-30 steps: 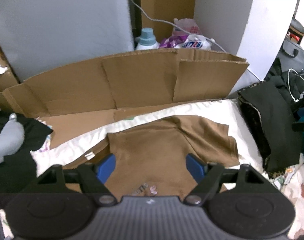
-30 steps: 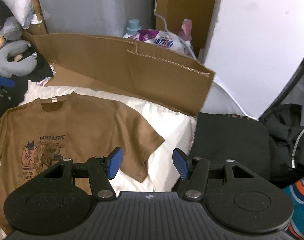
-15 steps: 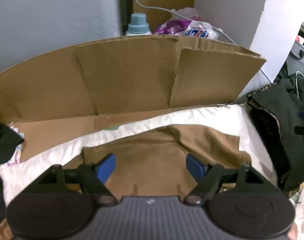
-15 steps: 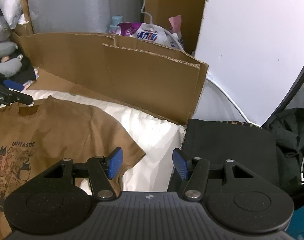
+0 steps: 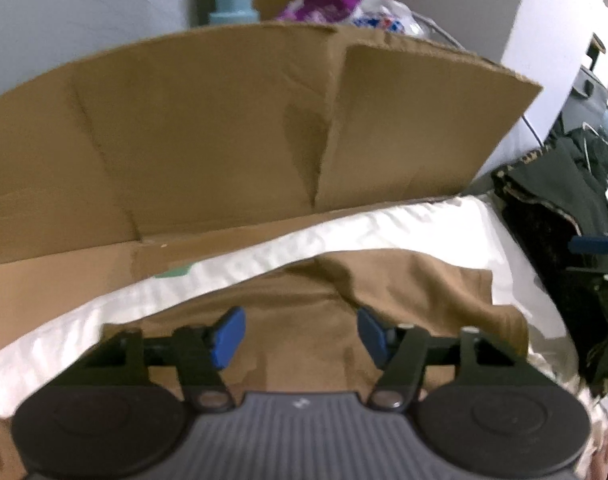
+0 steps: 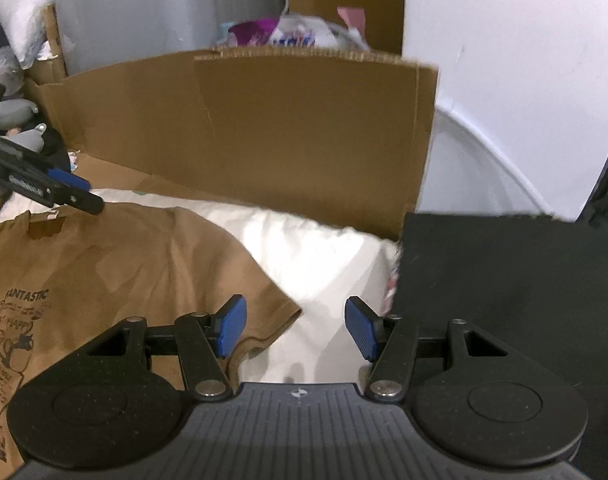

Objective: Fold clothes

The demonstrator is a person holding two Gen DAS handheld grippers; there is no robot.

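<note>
Now | left tongs (image 5: 299, 338) closing over brown shirt (image 5: 304, 312) (collar end) | right tongs (image 6: 295, 328) astride sleeve hem

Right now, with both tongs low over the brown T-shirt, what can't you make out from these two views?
- Brown T-shirt hem and far sleeve: cut off by the frame edge and the right tongs body, right wrist view.
- Collar: hidden behind the left tongs, left wrist view; their jaws are closing, cloth contact unclear through blur.
- Chest print: small lettering unreadable.
- Bottle: mostly behind the cardboard.
</note>
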